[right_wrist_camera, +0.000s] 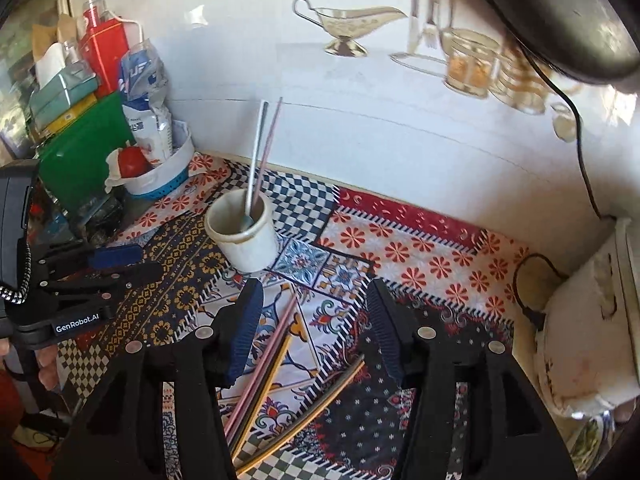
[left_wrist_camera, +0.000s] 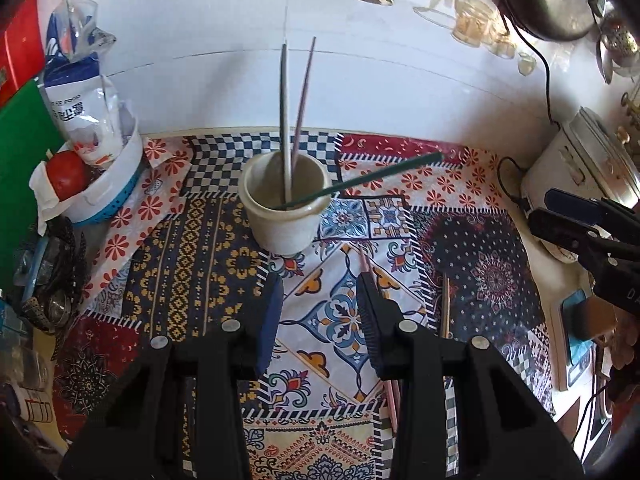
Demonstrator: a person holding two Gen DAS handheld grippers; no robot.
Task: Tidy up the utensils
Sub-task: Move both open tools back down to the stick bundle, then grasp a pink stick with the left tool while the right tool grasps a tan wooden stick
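Patchwork-patterned cloth (left_wrist_camera: 192, 248) covers the counter, backed by a white tiled wall (left_wrist_camera: 208, 20) printed with a gravy boat. At the far left a white basket (left_wrist_camera: 108, 184) holds a red tomato (left_wrist_camera: 68, 174) and a plastic bag. Near the middle of the cloth stands a cream ceramic cup (left_wrist_camera: 282, 208), upright, holding 3 utensils: a grey stick (left_wrist_camera: 285, 120) and a pink stick (left_wrist_camera: 303, 96) leaning toward the wall, and a dark green stick (left_wrist_camera: 376, 178) slanting low over the rim to the right. Several loose chopsticks (right_wrist_camera: 260, 376) lie flat on the cloth in front of the cup. Left gripper (left_wrist_camera: 320, 308) hovers just before the cup, jaws spread, holding nothing. Right gripper (right_wrist_camera: 316, 320) hangs above the loose chopsticks, jaws likewise spread and empty.
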